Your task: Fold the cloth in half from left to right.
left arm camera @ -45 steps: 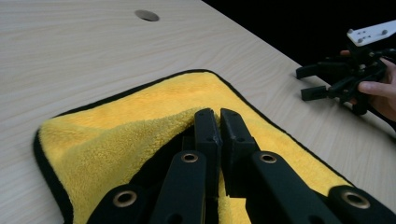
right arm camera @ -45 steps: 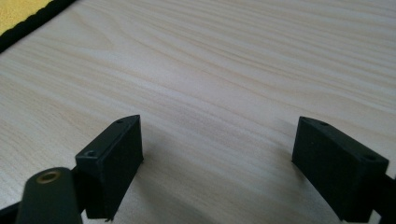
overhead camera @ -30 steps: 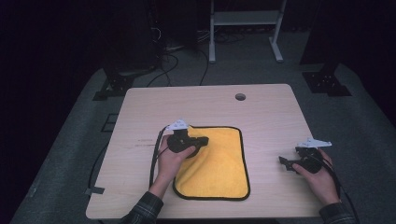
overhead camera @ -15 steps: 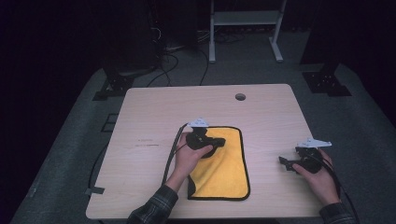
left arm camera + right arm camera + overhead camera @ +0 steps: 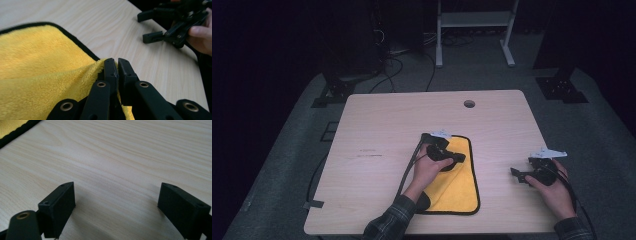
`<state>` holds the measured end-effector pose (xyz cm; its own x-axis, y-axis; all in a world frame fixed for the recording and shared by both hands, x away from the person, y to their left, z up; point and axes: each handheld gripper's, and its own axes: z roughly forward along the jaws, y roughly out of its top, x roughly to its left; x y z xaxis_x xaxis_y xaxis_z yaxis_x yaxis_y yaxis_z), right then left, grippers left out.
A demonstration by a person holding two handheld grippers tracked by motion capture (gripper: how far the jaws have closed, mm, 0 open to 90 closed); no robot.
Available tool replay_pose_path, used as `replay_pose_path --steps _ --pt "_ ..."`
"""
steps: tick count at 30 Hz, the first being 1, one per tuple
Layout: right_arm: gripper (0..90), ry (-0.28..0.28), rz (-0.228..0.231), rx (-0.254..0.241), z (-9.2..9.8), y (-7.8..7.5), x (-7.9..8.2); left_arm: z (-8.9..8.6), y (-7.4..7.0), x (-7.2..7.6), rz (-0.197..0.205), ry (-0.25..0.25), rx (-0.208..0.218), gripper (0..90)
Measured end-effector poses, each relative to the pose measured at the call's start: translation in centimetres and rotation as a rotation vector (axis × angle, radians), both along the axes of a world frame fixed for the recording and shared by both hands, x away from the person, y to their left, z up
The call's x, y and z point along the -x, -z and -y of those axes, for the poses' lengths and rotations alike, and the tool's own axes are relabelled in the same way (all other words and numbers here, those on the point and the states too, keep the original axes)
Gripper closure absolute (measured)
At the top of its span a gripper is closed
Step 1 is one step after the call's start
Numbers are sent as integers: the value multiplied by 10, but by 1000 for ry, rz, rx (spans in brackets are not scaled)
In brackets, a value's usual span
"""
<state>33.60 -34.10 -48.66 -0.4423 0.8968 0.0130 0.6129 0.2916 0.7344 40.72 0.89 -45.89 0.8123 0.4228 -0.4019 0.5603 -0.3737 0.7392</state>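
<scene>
Yellow cloth [image 5: 455, 186] folded over, edge pinched in left gripper [image 5: 117, 65] fingers, right gripper [image 5: 116, 205] fingers spread

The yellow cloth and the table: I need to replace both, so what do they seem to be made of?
Yellow cloth: probably microfibre or fleece, judging by its fuzzy, matte pile; its black edge looks stitched. Table: pale wood or wood-look laminate, with printed-looking grain lines and a smooth, faintly glossy finish.

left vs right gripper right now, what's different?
The left gripper is shut on the edge of the yellow cloth; the right gripper is open with nothing between its fingers. The left sits over the cloth, the right over bare table. Both are black and hand-held.
</scene>
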Motion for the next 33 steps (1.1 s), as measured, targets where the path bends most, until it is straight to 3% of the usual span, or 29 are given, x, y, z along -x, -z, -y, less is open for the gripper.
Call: replay_pose_path --steps 4,8,11,14,17,22,27,33 --pt "133 0 0 0 0 0 0 11 5 -2 -13 7 -55 860" --pt "133 1 0 0 0 0 0 21 6 -2 -1 17 -122 846" --pt "132 0 -1 0 0 0 0 26 8 -1 5 22 -141 823" --pt "133 0 0 0 0 0 0 26 6 0 7 22 -114 744" --pt "133 -1 -1 0 0 0 0 21 -6 2 26 12 -57 651" --pt "132 -3 0 1 0 0 0 7 -28 6 67 12 -16 521" --pt "128 -8 0 1 0 0 0 -16 -44 13 109 -16 -14 425" --pt "128 -10 0 2 0 0 0 -40 -45 19 130 -47 -49 343"
